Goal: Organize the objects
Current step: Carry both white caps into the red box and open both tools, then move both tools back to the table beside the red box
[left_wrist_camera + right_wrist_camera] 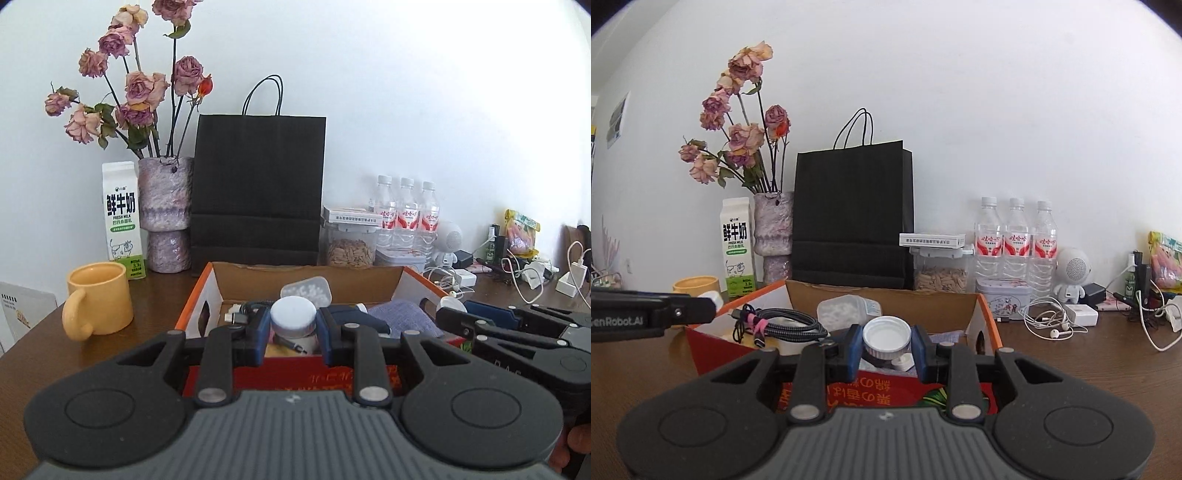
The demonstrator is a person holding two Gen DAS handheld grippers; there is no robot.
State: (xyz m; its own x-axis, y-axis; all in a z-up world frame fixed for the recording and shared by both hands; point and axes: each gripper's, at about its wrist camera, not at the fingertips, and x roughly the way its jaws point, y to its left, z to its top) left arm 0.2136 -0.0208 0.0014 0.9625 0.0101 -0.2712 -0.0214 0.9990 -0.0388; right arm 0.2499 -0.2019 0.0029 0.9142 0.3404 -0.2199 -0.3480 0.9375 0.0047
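Note:
An open cardboard box (258,284) with orange and red sides stands on the brown table, also seen from the right wrist (923,306). It holds a coiled black cable (783,325), a clear plastic case of white pellets (306,290) and a grey-blue cloth (402,317). Above the box's near side, my left gripper (293,326) is shut on a small round jar with a pale lid (293,314). My right gripper (886,341) is shut on a small bottle with a white ribbed cap (886,330). Each gripper shows at the edge of the other's view, the right one (456,314) and the left one (711,301), with something white at its tip.
Along the wall stand a milk carton (123,218), a vase of dried roses (166,214), a black paper bag (258,184), a seed jar (351,247) and three water bottles (1015,240). A yellow mug (99,295) sits left of the box. Earphones, chargers and cables (1052,325) lie to its right.

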